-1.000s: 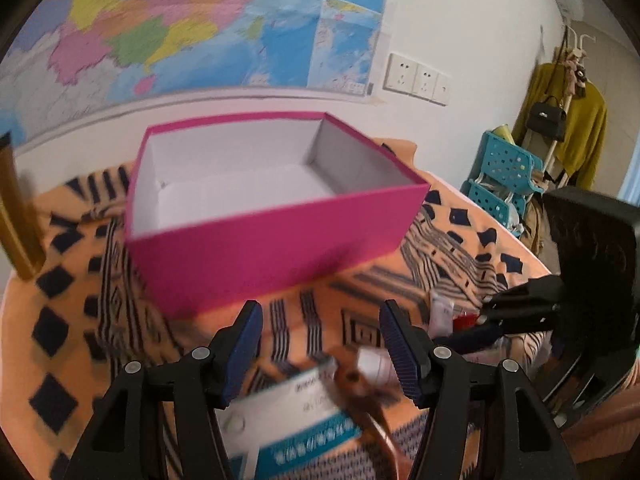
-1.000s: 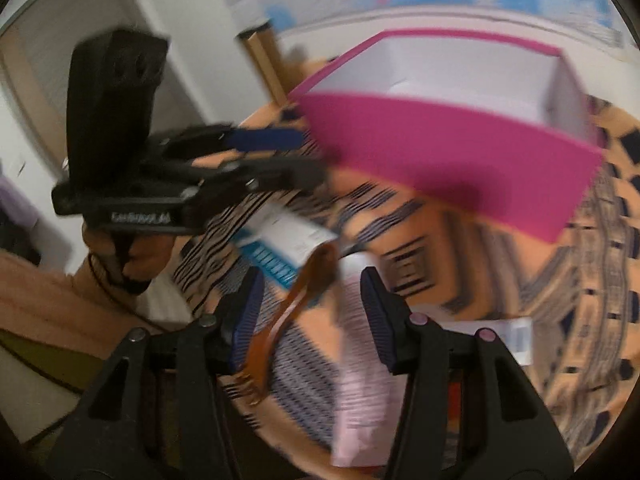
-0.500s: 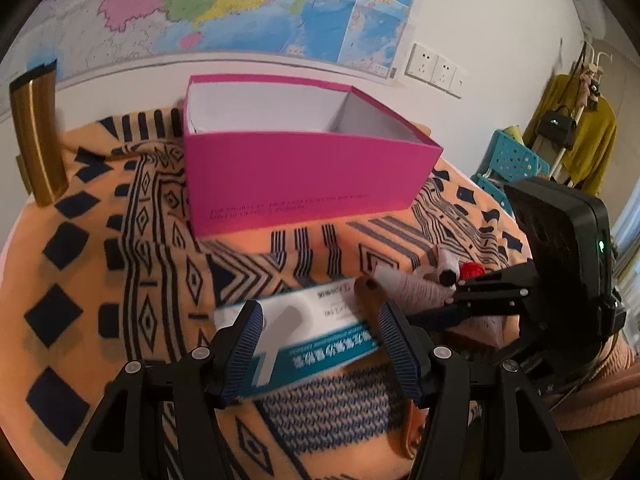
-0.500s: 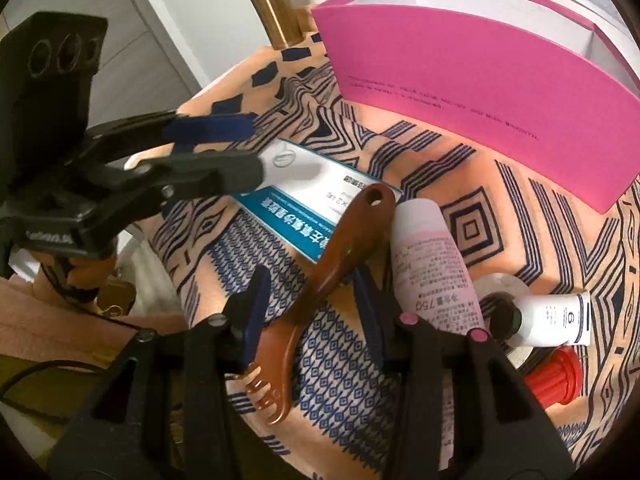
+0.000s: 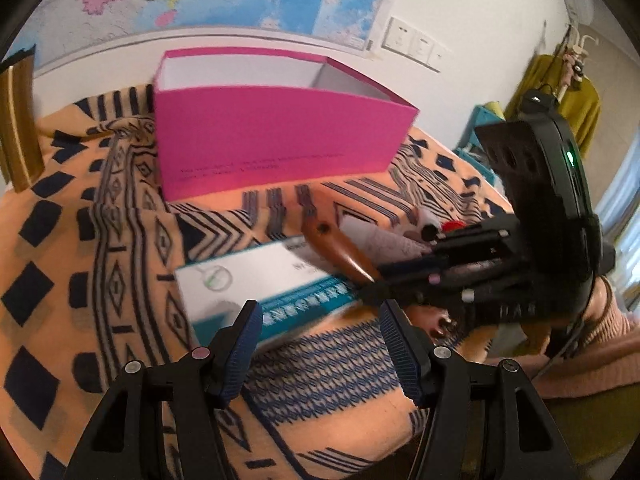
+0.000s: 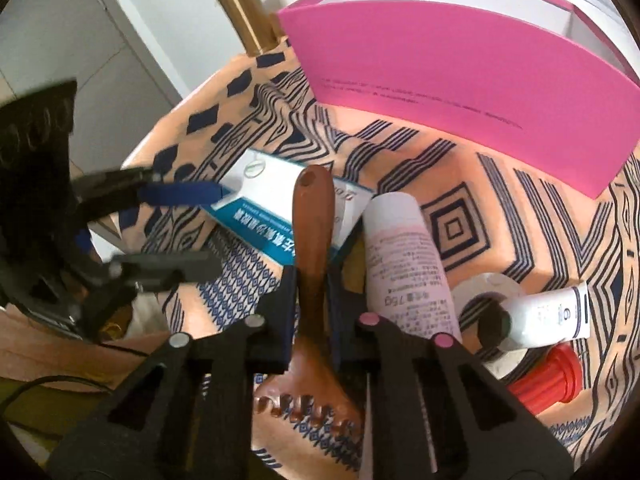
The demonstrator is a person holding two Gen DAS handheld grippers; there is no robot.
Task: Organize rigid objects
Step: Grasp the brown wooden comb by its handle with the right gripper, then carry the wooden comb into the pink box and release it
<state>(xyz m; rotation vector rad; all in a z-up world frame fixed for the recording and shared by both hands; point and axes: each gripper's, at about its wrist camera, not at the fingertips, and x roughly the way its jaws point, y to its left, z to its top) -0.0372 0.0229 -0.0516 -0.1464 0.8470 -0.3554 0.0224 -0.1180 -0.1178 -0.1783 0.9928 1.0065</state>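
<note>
The right gripper (image 6: 313, 280) has its jaws closed on the handle of a brown comb (image 6: 312, 216). The comb still lies low, with its handle end resting across a white and blue carton (image 6: 260, 196) and its teeth pointing back toward the camera. So the step in hand looks like the pick of the comb, with the grasp made and the lift not yet done.

The left gripper (image 5: 320, 344) holds nothing. Its jaws stand wide open just in front of the near edge of the carton (image 5: 248, 280), above the patterned cloth (image 5: 120, 240). The left view is somewhat blurred, so I cannot say whether its fingers touch the carton.

The pink box (image 5: 276, 136) stands open behind these things, and what shows of its inside is bare. Beside the comb lie a pale pink tube (image 6: 404, 256), a roll of tape (image 6: 492, 292), a small white bottle (image 6: 548, 316) and a red cap (image 6: 548, 376).

I think the next move is to raise the comb clear of the carton and the tube, carry it over the near wall of the box and release it inside. The left gripper would then have to close on the carton across its short side.
</note>
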